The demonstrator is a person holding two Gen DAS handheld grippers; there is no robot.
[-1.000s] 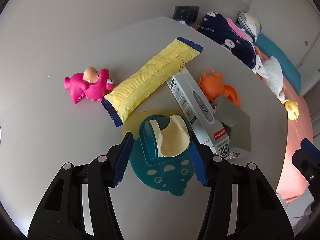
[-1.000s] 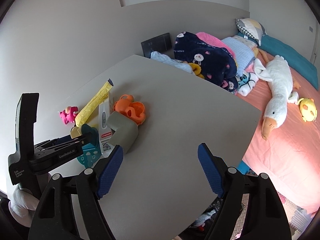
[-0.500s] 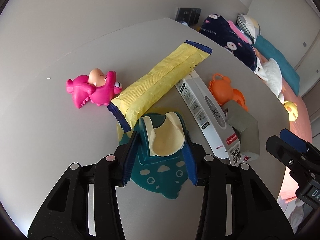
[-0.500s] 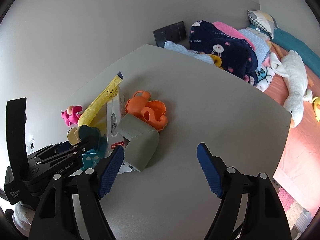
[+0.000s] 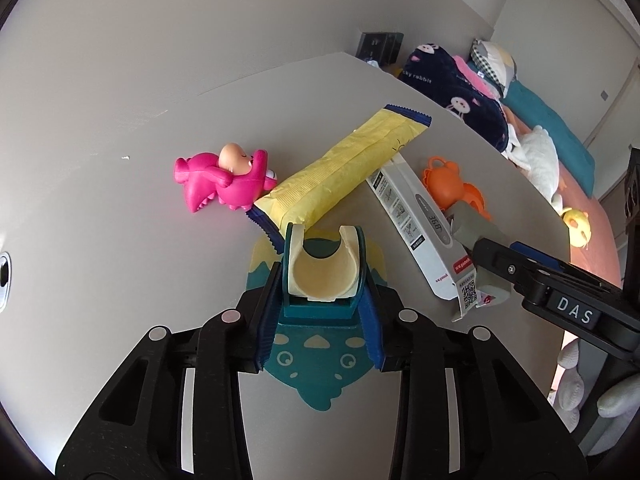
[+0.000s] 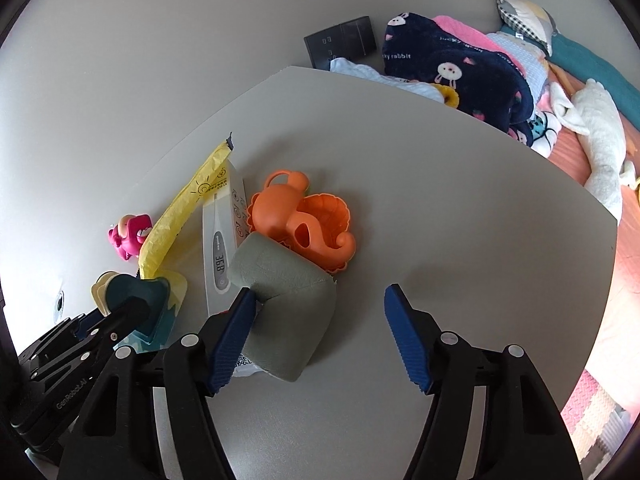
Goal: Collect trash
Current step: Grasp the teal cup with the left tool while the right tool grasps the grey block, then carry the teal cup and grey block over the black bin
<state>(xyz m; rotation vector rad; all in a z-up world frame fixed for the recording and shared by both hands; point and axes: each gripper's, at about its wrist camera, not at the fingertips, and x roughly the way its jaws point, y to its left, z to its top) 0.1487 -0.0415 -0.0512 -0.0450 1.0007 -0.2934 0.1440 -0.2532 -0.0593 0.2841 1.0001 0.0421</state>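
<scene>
Grey counter [image 6: 440, 208] carries clutter: left tongs [image 5: 320, 316] closing, clamped on a teal dinosaur-shaped holder [image 5: 320, 344]; right tongs [image 6: 320, 336] closing, apart, olive pouch [image 6: 288, 304] at their nine o'clock pad.

Grey table [image 6: 460, 208] against plain wall [image 6: 160, 60], bed [image 6: 592, 152] beside.

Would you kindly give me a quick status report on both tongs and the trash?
Left tongs closing on teal dinosaur-print packaging. Right tongs closing, grey foam corner piece against one pad, not gripped. Thermometer box, yellow wrapper and toys crowd close.
</scene>
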